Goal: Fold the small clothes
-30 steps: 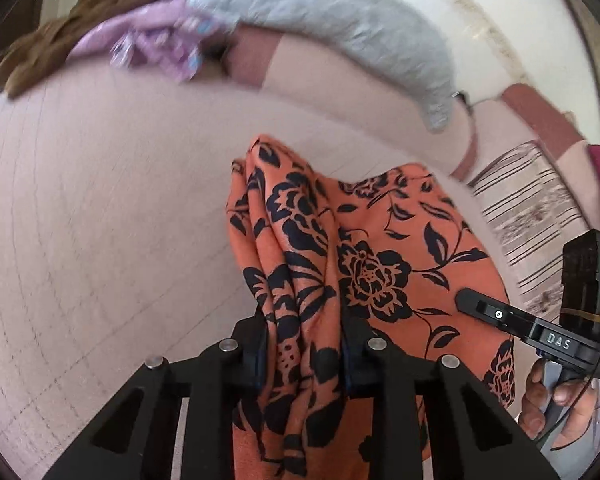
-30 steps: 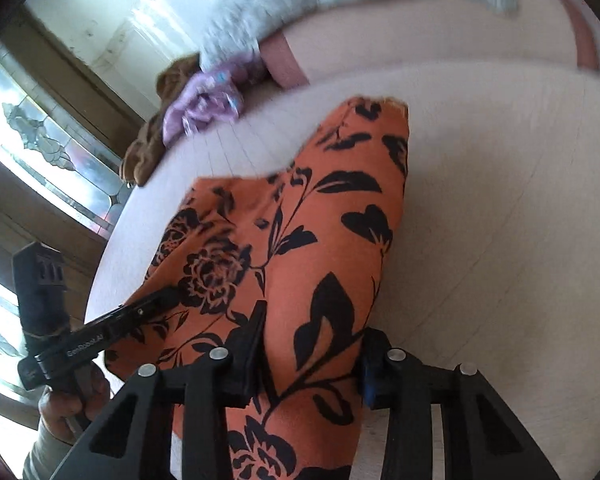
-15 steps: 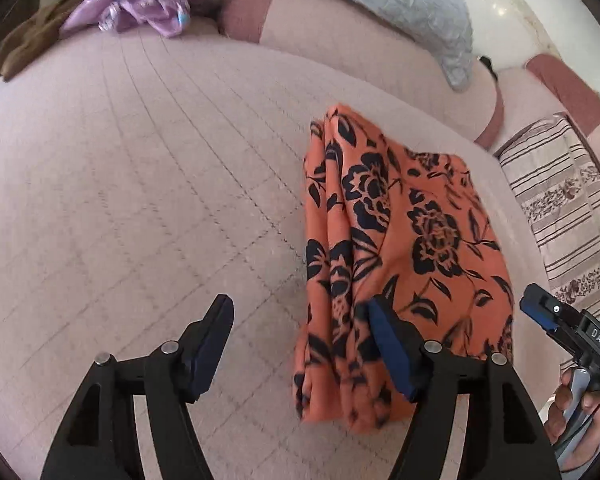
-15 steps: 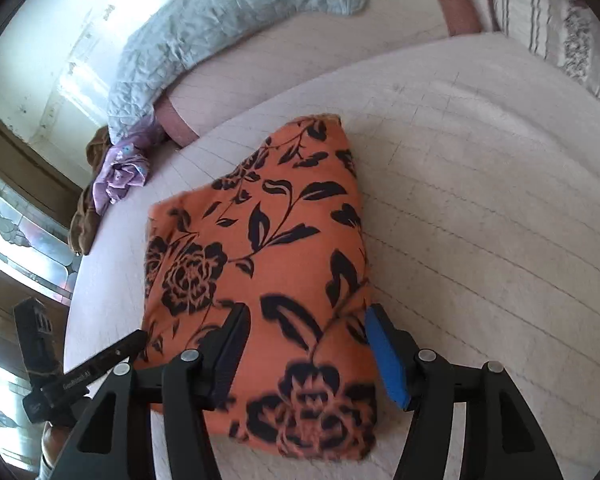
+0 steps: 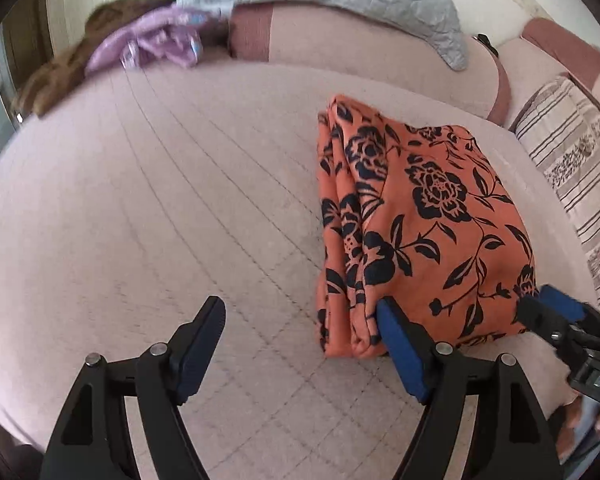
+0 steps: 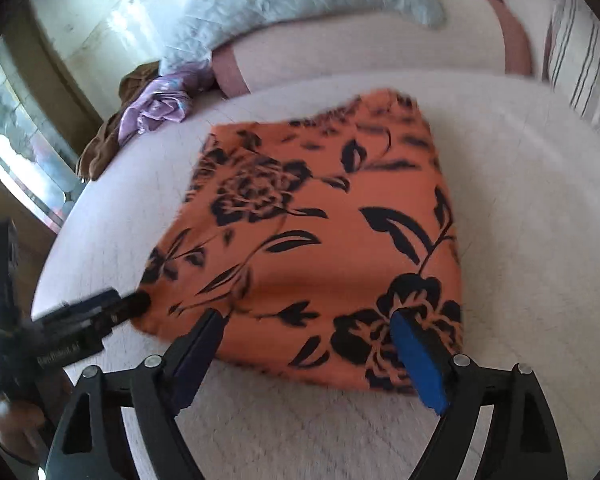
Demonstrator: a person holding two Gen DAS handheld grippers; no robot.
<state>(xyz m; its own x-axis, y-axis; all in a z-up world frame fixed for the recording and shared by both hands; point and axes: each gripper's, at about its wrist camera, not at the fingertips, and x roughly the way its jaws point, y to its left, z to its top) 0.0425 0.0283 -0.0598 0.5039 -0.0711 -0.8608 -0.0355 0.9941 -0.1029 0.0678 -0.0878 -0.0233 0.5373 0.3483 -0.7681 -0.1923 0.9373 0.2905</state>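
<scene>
Both grippers angled downward over folded orange garment (image 5: 416,232) on bed (image 5: 148,208); left gripper (image 5: 300,344) and right gripper (image 6: 308,344) fingers opening, gripping nothing

A home bedroom (quilted bed (image 5: 148,216), striped pillow (image 5: 572,160), window (image 6: 16,148)).

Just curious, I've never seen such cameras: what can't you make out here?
- Brown garment: left wrist view, blurred; purple garment covers part.
- Orange floral cloth: right wrist view, far edge blurred; inner folds hidden.
- Person's hand: cut off by frame edge.
</scene>
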